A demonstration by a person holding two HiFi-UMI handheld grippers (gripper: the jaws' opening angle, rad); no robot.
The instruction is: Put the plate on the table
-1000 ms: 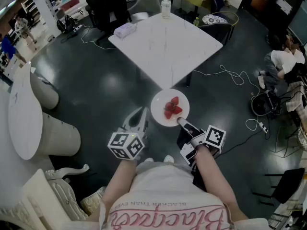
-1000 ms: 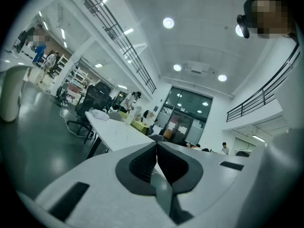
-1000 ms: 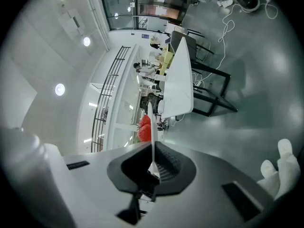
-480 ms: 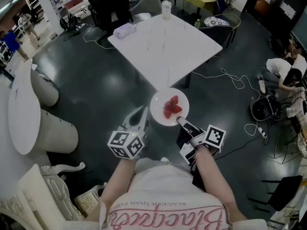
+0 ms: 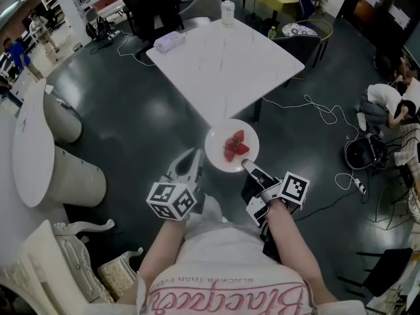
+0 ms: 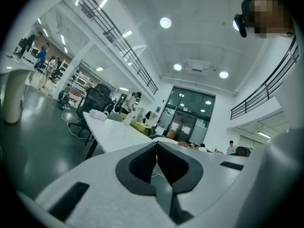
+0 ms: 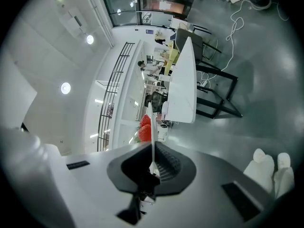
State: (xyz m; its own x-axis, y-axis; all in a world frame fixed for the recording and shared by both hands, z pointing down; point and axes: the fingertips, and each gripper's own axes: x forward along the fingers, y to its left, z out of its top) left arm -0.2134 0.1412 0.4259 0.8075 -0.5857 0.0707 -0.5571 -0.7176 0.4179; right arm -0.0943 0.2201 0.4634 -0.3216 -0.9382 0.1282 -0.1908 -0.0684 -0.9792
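A white plate [image 5: 220, 155] with red strawberries [image 5: 235, 146] on it hangs in the air above the dark floor, just short of the white table's [image 5: 223, 64] near corner. My right gripper [image 5: 247, 168] is shut on the plate's near rim. In the right gripper view the plate [image 7: 151, 127] shows edge-on between the jaws, with the strawberries [image 7: 144, 127] beside it and the table [image 7: 185, 89] ahead. My left gripper [image 5: 191, 163] is shut and holds nothing; in its own view the jaws [image 6: 156, 156] meet, and the table [image 6: 118, 134] lies ahead.
On the table's far side lie a white cloth-like bundle [image 5: 170, 41] and a cup [image 5: 227, 12]. Black chairs [image 5: 152, 8] stand behind it. Cables [image 5: 318, 107] trail over the floor at right, where people [image 5: 387, 100] sit. A round white table [image 5: 29, 156] stands at left.
The view has slid slightly toward the table as the person steps forward. Both grippers and the plate keep their places relative to the body.
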